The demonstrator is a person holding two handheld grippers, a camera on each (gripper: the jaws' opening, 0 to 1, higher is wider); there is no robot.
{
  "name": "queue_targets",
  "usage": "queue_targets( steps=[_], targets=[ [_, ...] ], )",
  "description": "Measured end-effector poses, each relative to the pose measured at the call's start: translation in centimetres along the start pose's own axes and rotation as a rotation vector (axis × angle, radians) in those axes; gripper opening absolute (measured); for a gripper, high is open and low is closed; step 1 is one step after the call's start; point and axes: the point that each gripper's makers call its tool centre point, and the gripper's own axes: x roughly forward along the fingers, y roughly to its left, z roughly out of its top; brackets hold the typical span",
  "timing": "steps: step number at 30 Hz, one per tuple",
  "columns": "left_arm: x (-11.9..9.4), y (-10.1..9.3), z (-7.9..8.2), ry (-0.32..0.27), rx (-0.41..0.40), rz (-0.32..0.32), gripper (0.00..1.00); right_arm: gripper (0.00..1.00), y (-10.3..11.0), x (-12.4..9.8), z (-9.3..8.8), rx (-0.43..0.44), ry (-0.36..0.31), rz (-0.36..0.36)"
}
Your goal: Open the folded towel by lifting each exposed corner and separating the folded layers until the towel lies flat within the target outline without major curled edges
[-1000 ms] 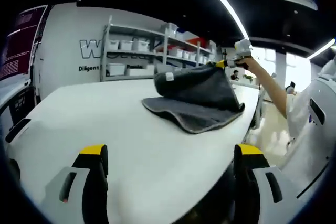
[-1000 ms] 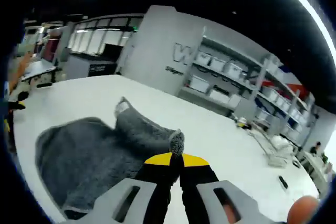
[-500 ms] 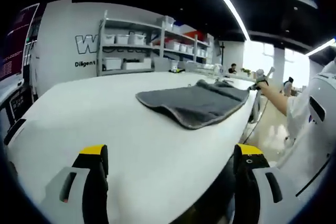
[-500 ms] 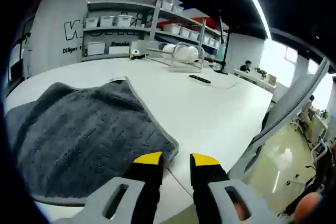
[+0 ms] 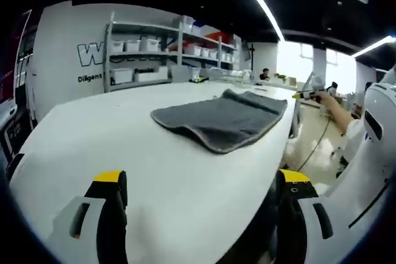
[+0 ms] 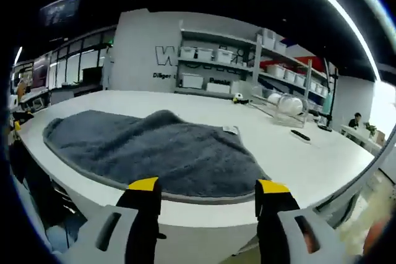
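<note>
The white table (image 5: 124, 146) is smooth and bare around the grey towel (image 5: 219, 115), which lies spread out near the table's edge, with a small hump at its far side. The left gripper (image 5: 201, 180) is spread wide above the table's near edge, holding nothing. The right gripper (image 6: 210, 187) is also released, just off the edge beside the towel. Behind the table stand shelves (image 6: 226, 69) with white bins against a grey wall.

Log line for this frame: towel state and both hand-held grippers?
towel: spread on table, one ridge | left hand-held gripper: open | right hand-held gripper: open
</note>
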Motion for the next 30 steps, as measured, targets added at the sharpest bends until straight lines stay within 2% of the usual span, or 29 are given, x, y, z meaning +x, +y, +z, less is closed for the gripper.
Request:
queue_targets(
  steps=[4, 5, 9, 12, 17, 21, 23, 25, 28, 30],
  targets=[
    [0.1, -0.1, 0.2, 0.003, 0.020, -0.014, 0.99, 0.94, 2.5, -1.5, 0.7, 0.012, -0.021, 0.072],
    [0.2, -0.2, 0.3, 0.003, 0.024, -0.021, 0.99, 0.98, 2.9, -1.7, 0.7, 0.010, -0.021, 0.083],
    [0.7, -0.2, 0.7, -0.004, 0.028, -0.058, 0.99, 0.99, 4.9, -2.6, -0.2, -0.060, 0.043, 0.112],
    [1.3, -0.3, 1.4, -0.001, 0.055, -0.095, 0.99, 0.99, 6.3, -3.0, -0.3, -0.079, 0.058, 0.128],
    [3.4, -0.6, 4.3, -0.010, 0.131, -0.241, 0.99, 0.99, 7.9, -3.6, 0.2, -0.092, 0.041, 0.153],
    [6.0, -0.6, 6.8, -0.032, 0.168, -0.340, 0.99, 0.99, 8.6, -3.8, 0.0, -0.095, 0.043, 0.177],
    [8.8, -0.4, 7.4, 0.016, 0.226, -0.379, 0.99, 0.99, 8.7, -4.1, 0.0, -0.103, 0.034, 0.181],
    [11.0, -0.4, 8.1, 0.025, 0.294, -0.406, 0.99, 0.99, 9.0, -4.5, 0.2, -0.098, 0.023, 0.193],
    [14.4, -0.7, 8.3, 0.070, 0.336, -0.455, 0.99, 0.99, 8.7, -5.1, 0.2, -0.106, 0.025, 0.179],
    [17.0, -1.4, 8.2, 0.107, 0.325, -0.516, 0.99, 0.99, 8.2, -5.4, 0.0, -0.110, 0.036, 0.167]
  ],
)
